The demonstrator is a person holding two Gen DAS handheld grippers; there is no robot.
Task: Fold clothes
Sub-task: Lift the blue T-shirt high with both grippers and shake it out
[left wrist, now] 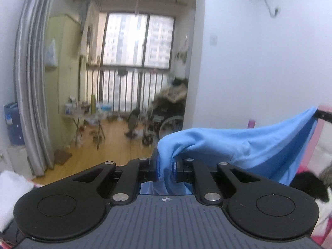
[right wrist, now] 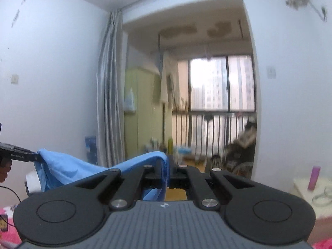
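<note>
Both tools are clamped on one light blue garment (left wrist: 238,145), held up in the air between them. Left tool (left wrist: 166,166) pinches a bunched edge between its narrow jaws, and the cloth stretches away to the right tool (left wrist: 322,115) at the far corner. From the right wrist view, the right tool (right wrist: 168,172) grips a thin fold, with the cloth sagging leftward to the left tool (right wrist: 31,157); a window (left wrist: 138,39) lies beyond.

Grey curtain (left wrist: 31,103) drawn beside pale green wardrobe (left wrist: 64,72), barred window (left wrist: 138,41) behind wheelchair (left wrist: 166,112), pink bottle (right wrist: 313,177) on white side table (right wrist: 305,188).
</note>
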